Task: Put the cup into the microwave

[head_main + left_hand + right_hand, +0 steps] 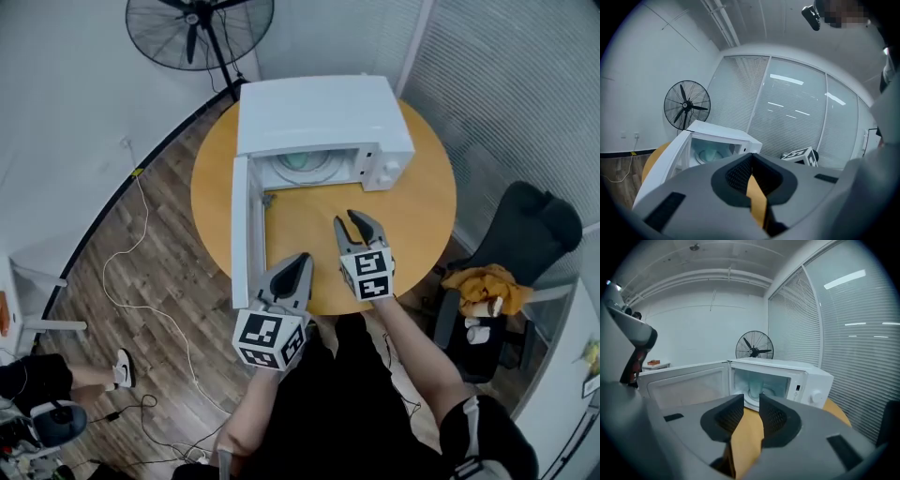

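Round wooden table [417,220], wood-plank floor under it, blinds along the right wall.

Nearest the person: left gripper [298,262], at the near left edge of the table. Its jaws meet at the tips, nothing between them. It sits just beside the near end of the microwave door [242,234].

A little farther and to the right: right gripper [352,225], over bare tabletop. Its jaws stand narrowly apart. The right gripper view shows only table between them, so it holds nothing.

Farther: white microwave [319,112] on the far half of the table. The door is swung fully open to the left and juts toward the person.

Cup [754,391]: pale, apparently upright, on the turntable inside the cavity. It touches neither gripper.

Key relation: the cup lies straight ahead of the right gripper, far side, framed between that gripper's jaw tips. The right gripper is the nearer one to the cavity. The left gripper is the nearer one to the door.

Judgement: placement looks done. If the door is to be shut, the left gripper is better placed to push it.

Farthest: standing fan [199,28] beyond the microwave; office chair [525,230] off to the right.
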Demonstrator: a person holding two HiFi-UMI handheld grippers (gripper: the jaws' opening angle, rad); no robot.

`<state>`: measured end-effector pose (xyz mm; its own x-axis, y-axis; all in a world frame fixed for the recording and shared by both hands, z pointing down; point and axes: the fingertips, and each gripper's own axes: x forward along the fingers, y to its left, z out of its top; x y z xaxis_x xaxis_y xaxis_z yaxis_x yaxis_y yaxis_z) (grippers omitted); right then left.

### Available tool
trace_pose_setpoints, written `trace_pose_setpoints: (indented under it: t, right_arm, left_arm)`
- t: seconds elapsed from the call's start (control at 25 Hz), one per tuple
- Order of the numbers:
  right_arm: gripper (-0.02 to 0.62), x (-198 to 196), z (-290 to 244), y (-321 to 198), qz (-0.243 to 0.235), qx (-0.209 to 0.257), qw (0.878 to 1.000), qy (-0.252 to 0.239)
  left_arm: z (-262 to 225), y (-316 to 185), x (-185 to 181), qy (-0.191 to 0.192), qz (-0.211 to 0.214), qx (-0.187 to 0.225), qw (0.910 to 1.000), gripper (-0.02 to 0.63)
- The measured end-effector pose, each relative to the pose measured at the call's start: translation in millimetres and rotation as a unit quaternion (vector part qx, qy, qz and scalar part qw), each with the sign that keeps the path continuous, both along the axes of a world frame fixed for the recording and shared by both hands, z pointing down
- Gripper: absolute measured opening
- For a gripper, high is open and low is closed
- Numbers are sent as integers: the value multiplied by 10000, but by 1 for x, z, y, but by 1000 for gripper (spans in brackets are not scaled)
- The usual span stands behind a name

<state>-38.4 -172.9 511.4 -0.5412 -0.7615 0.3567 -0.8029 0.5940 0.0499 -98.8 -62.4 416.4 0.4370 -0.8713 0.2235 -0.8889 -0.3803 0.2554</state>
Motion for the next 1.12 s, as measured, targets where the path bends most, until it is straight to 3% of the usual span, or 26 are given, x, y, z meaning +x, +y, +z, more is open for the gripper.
trace_pose_setpoints:
  t: [0.28,0.48,0.72,1.12]
  right_arm:
    - [8,22,-36,45,74,87,9996,-256]
    - [8,29,-64,62,-23,148,9981,-604]
    - [9,26,-92,93,-514,140,9924,-1108]
    - [6,54,-107,109,-449,271,9920,-1149]
  left_arm:
    - [-6,4,16,33,422,142,9990,-3]
    - [-12,-1,24,-26,584,237,9980,-3]
    - [-11,-4,29,-94,551,183,9983,-3]
    - [-9,-9,36,-156,484,152,9986,-3]
